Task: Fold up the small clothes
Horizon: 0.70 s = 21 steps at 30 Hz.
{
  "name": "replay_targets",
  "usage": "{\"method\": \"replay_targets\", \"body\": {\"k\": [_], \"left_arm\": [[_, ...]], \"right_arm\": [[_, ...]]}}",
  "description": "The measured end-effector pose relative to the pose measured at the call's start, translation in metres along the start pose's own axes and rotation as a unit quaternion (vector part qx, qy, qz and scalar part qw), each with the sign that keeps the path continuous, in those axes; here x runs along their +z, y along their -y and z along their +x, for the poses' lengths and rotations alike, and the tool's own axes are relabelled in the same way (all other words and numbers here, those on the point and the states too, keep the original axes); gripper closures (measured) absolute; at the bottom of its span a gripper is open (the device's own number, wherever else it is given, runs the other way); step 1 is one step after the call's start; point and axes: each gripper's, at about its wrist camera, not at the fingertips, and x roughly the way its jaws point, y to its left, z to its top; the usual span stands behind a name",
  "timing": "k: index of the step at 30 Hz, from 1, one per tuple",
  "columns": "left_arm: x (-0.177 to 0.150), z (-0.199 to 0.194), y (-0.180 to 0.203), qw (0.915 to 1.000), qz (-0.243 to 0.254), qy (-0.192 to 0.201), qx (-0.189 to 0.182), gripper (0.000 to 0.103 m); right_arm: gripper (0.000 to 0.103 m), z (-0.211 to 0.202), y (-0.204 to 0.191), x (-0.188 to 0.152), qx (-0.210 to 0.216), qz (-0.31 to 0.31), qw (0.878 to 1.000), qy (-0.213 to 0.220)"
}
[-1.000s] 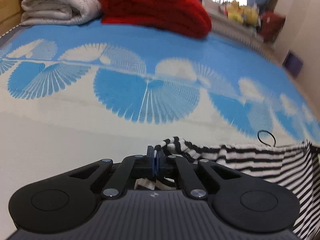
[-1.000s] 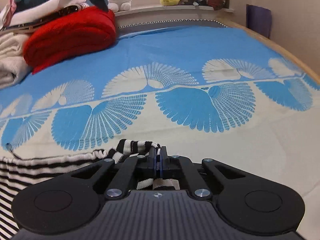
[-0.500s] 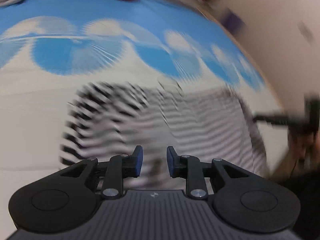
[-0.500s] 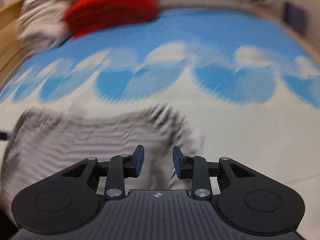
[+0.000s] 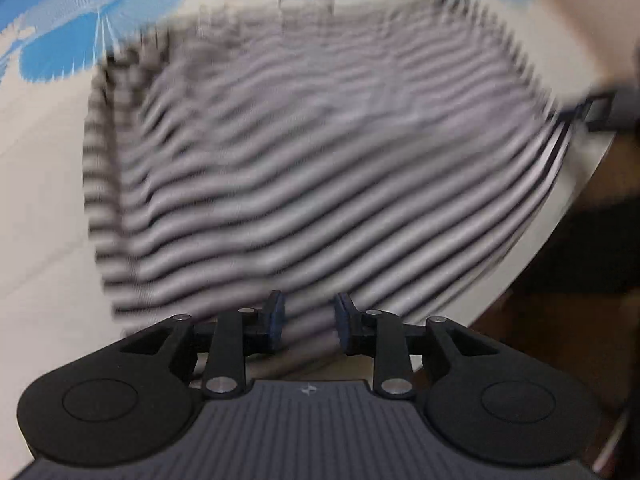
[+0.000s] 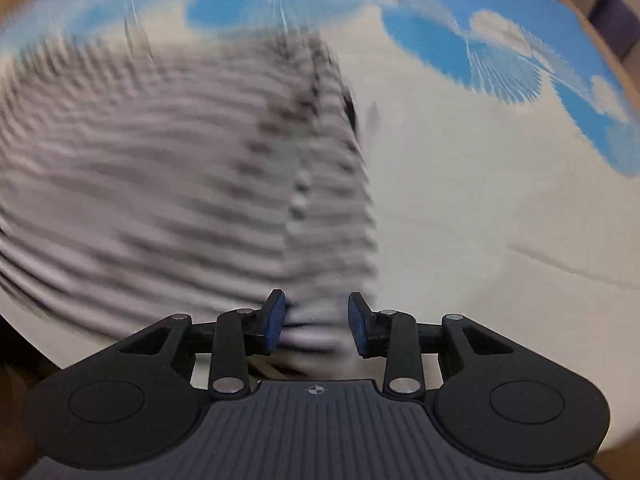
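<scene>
A black-and-white striped garment (image 5: 320,180) lies flat on the bedspread, blurred by motion in both views. My left gripper (image 5: 308,312) points steeply down over the garment's near edge. It is open, and nothing is pinched between its blue pads (image 5: 275,316). My right gripper (image 6: 317,316) hangs over the garment's (image 6: 160,200) right near corner. Its jaws are opening, and striped cloth shows in the gap below without either pad pressing on it.
The blue-and-cream fan-patterned bedspread (image 5: 40,220) (image 6: 480,220) spreads around the garment. The bed's edge (image 5: 560,216) curves down the right of the left wrist view, with dark floor beyond. A blurred dark object (image 5: 596,112) sits at the garment's far right. A purple thing (image 6: 612,20) stands top right.
Both grippers let go of the striped cloth and opened. Both swung from looking across the bed to pointing down at the garment, which now lies spread out below them.
</scene>
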Motion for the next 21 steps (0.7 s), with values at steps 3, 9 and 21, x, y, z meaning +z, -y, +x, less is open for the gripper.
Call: {"method": "replay_targets", "body": {"k": [3, 9, 21], "left_arm": [[-0.006, -0.012, -0.015, 0.9987, -0.039, 0.022, -0.023, 0.07], [-0.024, -0.057, -0.091, 0.9607, -0.24, 0.134, -0.035, 0.038], [-0.049, -0.005, -0.152, 0.9066, -0.395, 0.11, -0.099, 0.034]], "right_arm": [[0.068, -0.018, 0.001, 0.002, -0.008, 0.011, 0.999, 0.046], [0.053, -0.112, 0.03, 0.009, -0.007, 0.152, 0.958, 0.242], [0.051, -0.105, 0.046, -0.001, 0.017, 0.24, 0.936, 0.255]]}}
